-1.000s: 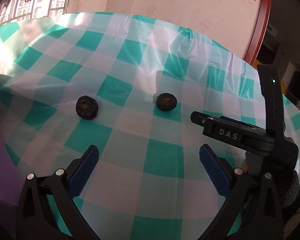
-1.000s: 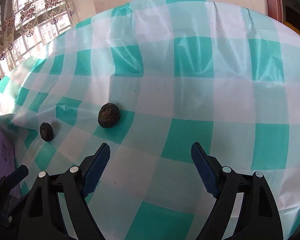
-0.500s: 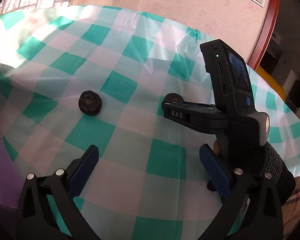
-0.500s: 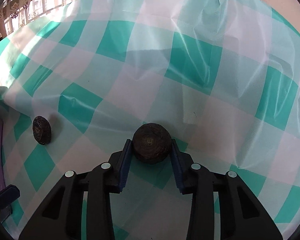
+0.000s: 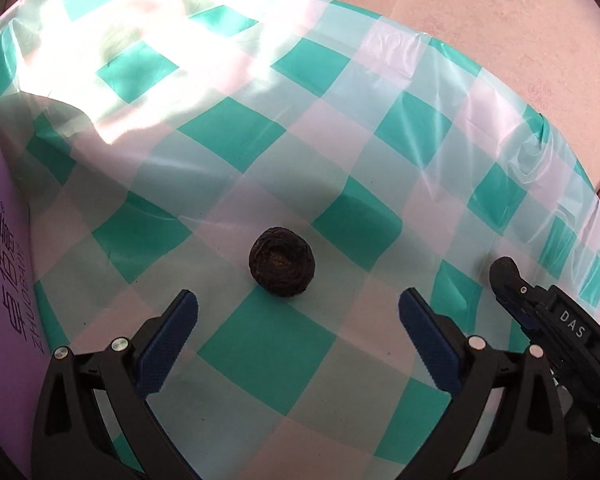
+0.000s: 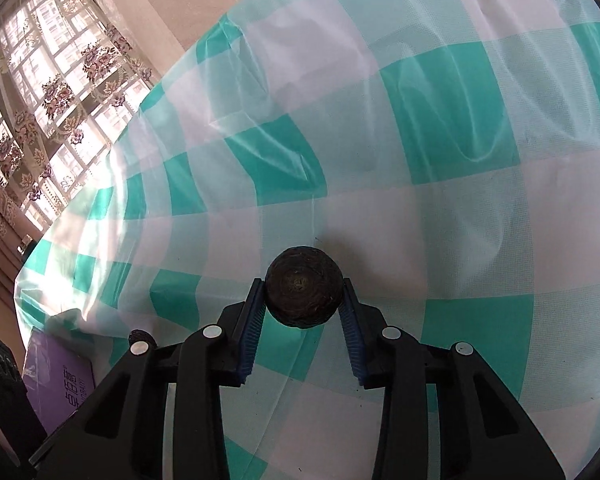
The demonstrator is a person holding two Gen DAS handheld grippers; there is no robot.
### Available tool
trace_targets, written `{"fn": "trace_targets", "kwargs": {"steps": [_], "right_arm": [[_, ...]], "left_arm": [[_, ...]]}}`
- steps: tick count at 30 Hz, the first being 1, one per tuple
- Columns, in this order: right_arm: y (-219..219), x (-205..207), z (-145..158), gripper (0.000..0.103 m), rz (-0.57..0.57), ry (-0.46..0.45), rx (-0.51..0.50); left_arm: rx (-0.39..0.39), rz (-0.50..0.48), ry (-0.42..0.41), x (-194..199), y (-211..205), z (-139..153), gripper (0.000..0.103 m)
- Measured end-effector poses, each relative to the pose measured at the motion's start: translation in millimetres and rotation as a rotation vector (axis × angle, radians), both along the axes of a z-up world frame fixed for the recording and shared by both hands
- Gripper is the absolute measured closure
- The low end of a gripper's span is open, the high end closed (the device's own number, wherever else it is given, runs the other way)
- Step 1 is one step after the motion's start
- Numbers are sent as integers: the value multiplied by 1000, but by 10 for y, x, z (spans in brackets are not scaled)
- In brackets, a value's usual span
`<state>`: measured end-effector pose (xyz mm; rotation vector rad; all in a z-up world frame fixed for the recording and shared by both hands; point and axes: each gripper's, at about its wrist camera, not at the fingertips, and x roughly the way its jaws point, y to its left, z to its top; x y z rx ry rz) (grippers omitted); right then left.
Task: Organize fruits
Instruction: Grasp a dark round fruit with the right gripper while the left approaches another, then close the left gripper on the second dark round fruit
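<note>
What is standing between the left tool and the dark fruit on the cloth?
Nothing visible. The left tool is open, and only bare checked tablecloth lies between it and the dark fruit ahead.

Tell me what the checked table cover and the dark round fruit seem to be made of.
Table cover: probably thin plastic sheeting, glossy; it shows glare, creases and slight translucency. Dark round fruit: looks like dried, wrinkled rind, matte dark brown, with a dimple in the middle; the one clamped in the right gripper looks the same. Exact kind unclear.

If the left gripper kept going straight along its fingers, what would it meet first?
Most likely the dark round fruit lying on the checked tablecloth, just ahead of the open left gripper; nothing stands between.
</note>
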<state>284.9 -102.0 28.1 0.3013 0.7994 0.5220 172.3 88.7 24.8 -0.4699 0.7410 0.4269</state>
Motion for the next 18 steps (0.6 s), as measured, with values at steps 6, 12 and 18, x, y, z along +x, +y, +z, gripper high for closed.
{"fn": "trace_targets", "kwargs": {"steps": [6,12,18], "right_arm": [[-16,-5,-21,66,19,2,7],[-32,-9,-33,65,24,6,4],[7,13,-53,65,34,21,-15]], "left_arm": [[1,87,80,203,187,-70,8],[39,29,61,205,90,-48,66],[9,-8,-72,61,93,55,66]]}}
